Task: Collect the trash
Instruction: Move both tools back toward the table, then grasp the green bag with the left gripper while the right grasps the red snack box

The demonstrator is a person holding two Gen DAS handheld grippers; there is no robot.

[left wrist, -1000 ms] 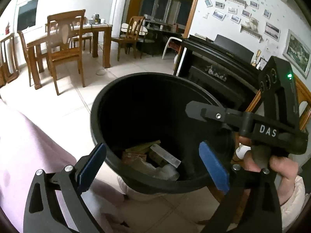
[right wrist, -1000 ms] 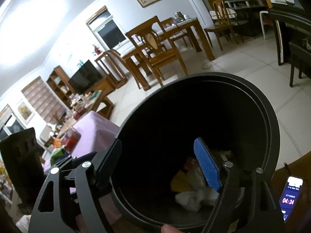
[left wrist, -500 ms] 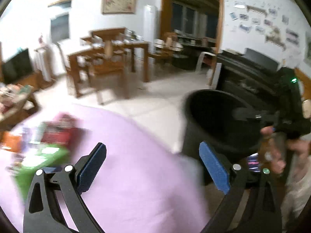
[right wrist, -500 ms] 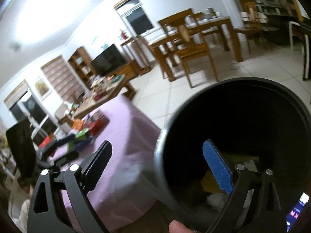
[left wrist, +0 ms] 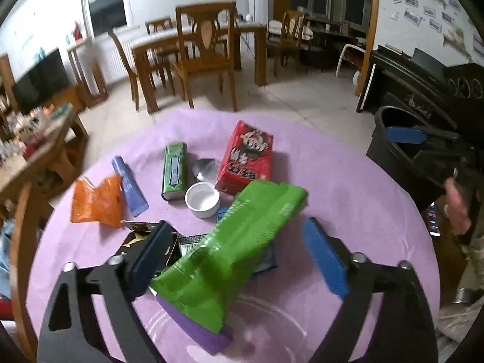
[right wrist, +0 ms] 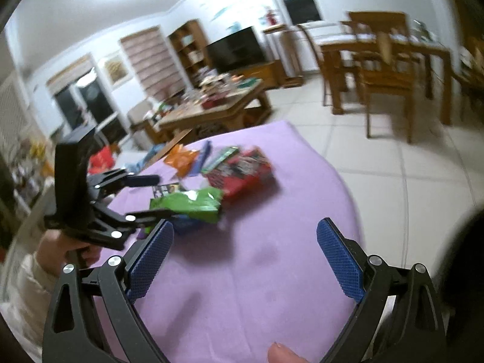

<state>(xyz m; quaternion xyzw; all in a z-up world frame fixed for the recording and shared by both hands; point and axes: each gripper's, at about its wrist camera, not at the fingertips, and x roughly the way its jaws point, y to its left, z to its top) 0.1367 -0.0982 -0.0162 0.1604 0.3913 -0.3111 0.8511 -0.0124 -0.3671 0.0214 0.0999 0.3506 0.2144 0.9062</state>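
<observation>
Trash lies on a round table with a purple cloth (left wrist: 348, 211): a green bag (left wrist: 242, 242), a red box (left wrist: 246, 158), a slim green box (left wrist: 174, 171), a white cup (left wrist: 202, 199), an orange wrapper (left wrist: 95, 201) and a violet tube (left wrist: 128, 186). My left gripper (left wrist: 239, 257) is low over the green bag. Its jaws are closing with the bag between them, and the right pad is still clear of it. My right gripper (right wrist: 245, 257) is open and empty over bare cloth, near the black bin (left wrist: 390, 151) at the table's right edge. In the right wrist view, the left gripper (right wrist: 154, 195) reaches the green bag (right wrist: 190, 202).
A wooden dining table with chairs (left wrist: 205, 54) stands behind on the tiled floor. A cluttered low table (right wrist: 211, 106) is to the left, and a black piano (left wrist: 423, 90) is on the right. A phone (left wrist: 432, 220) lies by the bin.
Both grippers swung away from the bin's mouth to the table. The left one now straddles the green bag with narrower jaws. The right one opened wider.
</observation>
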